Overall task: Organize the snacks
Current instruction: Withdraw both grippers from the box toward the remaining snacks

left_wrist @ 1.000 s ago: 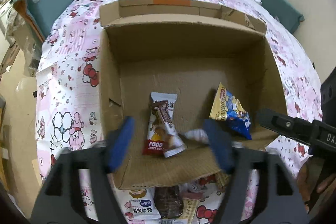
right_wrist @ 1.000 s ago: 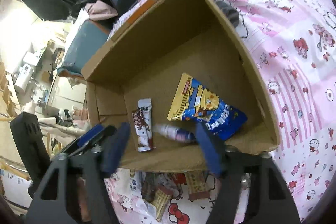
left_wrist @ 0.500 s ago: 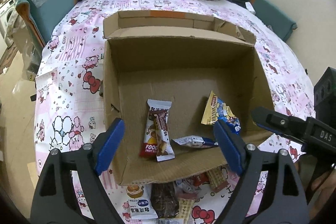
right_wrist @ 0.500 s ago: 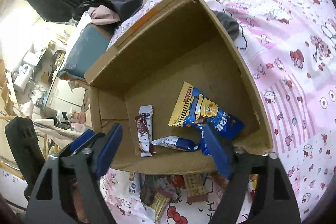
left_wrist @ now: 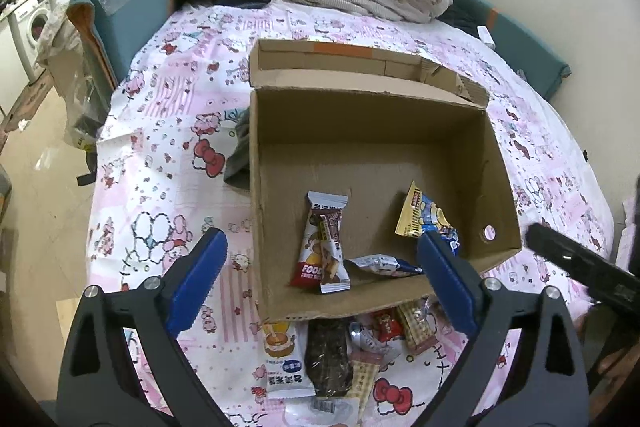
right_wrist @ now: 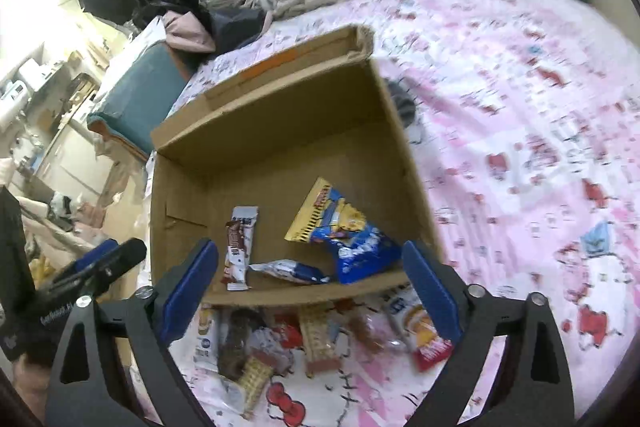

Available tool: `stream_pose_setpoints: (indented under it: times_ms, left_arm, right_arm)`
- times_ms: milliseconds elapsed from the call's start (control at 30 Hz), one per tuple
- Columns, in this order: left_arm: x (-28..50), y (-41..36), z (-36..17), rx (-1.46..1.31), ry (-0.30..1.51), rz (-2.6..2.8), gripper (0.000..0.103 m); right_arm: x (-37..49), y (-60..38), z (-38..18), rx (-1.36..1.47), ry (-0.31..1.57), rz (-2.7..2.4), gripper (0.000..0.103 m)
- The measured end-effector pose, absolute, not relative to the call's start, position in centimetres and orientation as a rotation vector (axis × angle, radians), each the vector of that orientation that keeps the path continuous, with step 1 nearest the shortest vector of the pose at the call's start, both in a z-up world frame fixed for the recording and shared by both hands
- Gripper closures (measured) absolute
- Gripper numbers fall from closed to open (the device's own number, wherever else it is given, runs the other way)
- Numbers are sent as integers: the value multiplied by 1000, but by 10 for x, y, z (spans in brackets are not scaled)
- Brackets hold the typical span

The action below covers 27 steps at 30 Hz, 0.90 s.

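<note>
Cardboard, plain brown and creased, forms the open box (left_wrist: pixel 372 131) on a bed (left_wrist: pixel 168 155) spread with a pink cartoon-print sheet. Both views look down into the box from its near side. The left tool (left_wrist: pixel 320 279) is spread wide with nothing between its blue ribbed pads (left_wrist: pixel 200 275); its right pad covers the lower corner of the blue-and-yellow bag (left_wrist: pixel 424 217). Inside the box, left to right, lie a glossy red-and-white bar (left_wrist: pixel 322 241) with a thin brown bar across it, a small crinkled white-and-blue packet (left_wrist: pixel 380 264), then the bag propped against the right wall. In front of the box a heap of snacks (left_wrist: pixel 340 347) lies on the sheet, partly hidden by the box's near wall and cut off at the frame's bottom edge. The right tool (right_wrist: pixel 310 283) is likewise wide open and empty; its view is motion-blurred on the right, so the sheet's print smears and the wrappers in the heap are hard to read. The other tool's black body intrudes at each view's edge.
</note>
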State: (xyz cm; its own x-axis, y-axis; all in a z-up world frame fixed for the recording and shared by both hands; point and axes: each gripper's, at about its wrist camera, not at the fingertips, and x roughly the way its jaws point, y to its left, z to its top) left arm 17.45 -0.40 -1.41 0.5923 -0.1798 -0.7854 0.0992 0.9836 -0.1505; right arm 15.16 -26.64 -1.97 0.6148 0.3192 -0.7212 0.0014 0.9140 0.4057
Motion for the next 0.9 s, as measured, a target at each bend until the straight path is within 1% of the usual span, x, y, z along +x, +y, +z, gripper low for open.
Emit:
stream_pose_setpoints:
  times_ms: [67, 233, 400, 633, 900]
  left_arm:
    - [170, -3, -12, -74, 915, -162, 8]
    - [160, 5, -10, -81, 918, -148, 8]
    - [148, 9, -10, -73, 928, -126, 8]
    - [136, 21, -16, -86, 962, -81, 8]
    - [134, 40, -35, -102, 1048, -1, 8]
  right_arm:
    - [142, -270, -15, 389, 874, 152, 3]
    - [127, -275, -18, 356, 894, 104, 3]
    - [115, -277, -6, 344, 844, 74, 3]
    - [110, -280, -15, 404, 900, 122, 3]
    - [105, -280, -26, 428, 952, 151, 3]
